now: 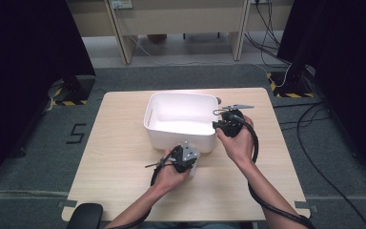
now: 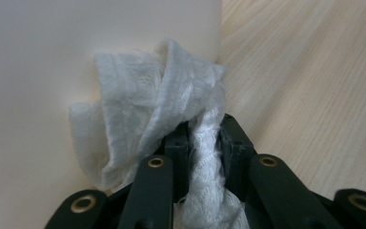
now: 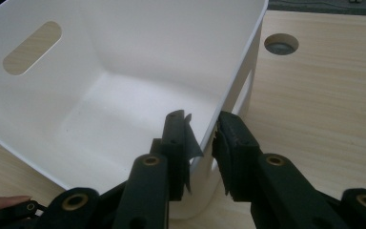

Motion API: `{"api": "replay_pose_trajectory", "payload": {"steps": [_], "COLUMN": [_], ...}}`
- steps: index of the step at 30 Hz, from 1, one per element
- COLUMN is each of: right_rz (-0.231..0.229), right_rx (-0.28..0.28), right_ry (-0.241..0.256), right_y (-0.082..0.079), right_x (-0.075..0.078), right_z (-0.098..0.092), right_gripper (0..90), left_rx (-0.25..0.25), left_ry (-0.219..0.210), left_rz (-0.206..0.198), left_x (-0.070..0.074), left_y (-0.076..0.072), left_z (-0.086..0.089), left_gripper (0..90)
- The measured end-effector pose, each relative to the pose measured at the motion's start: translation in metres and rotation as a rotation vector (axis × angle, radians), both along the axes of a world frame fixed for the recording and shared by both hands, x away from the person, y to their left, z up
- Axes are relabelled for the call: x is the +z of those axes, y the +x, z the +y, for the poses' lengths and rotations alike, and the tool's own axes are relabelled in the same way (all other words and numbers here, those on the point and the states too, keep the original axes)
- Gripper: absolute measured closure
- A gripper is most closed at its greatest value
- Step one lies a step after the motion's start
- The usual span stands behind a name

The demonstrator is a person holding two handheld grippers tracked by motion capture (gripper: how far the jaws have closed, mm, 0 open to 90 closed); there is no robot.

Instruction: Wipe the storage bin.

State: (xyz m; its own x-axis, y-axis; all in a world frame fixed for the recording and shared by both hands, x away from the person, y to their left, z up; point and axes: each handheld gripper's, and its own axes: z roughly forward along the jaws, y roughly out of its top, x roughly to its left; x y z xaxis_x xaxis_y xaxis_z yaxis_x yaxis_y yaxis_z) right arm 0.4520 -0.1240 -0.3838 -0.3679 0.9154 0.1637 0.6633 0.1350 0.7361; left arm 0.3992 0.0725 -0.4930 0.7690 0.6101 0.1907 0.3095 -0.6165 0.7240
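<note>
Left gripper: jaws clamped on a crumpled white cloth, just outside the white bin's near wall.
Cloth: bunched; its twisted length runs along the jaws and fans out against the bin wall.
Right gripper: jaws straddle the bin's rim, whether pinching it is unclear.
Bin: mid-table on the wooden table, long axis across.
</note>
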Motion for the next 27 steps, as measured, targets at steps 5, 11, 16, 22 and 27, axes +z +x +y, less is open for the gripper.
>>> {"api": "replay_pose_trajectory", "payload": {"steps": [5,11,16,22,27], "right_rz": [0.0,-0.004,-0.002,-0.002,-0.002], "right_rx": [0.001,0.003,0.001,0.001,0.001], "right_ry": [0.0,0.0,0.002,0.003,0.004], "right_y": [0.0,0.0,0.0,0.0,0.0], "right_x": [0.0,0.0,0.0,0.0,0.0], "right_z": [0.0,-0.001,0.0,-0.001,-0.001], "right_gripper": [74.4,74.4,74.4,74.4,74.4], "left_rx": [-0.003,0.001,0.003,0.002,0.003], "left_ry": [-0.004,-0.008,-0.009,-0.015,-0.024], "left_rz": [0.0,-0.002,-0.007,-0.009,-0.014], "left_x": [0.0,0.001,0.004,0.007,0.012], "left_y": [0.0,-0.001,-0.002,-0.002,-0.003], "left_z": [-0.002,-0.001,-0.001,-0.001,-0.001], "left_gripper": [77.1,77.1,77.1,77.1,77.1]}}
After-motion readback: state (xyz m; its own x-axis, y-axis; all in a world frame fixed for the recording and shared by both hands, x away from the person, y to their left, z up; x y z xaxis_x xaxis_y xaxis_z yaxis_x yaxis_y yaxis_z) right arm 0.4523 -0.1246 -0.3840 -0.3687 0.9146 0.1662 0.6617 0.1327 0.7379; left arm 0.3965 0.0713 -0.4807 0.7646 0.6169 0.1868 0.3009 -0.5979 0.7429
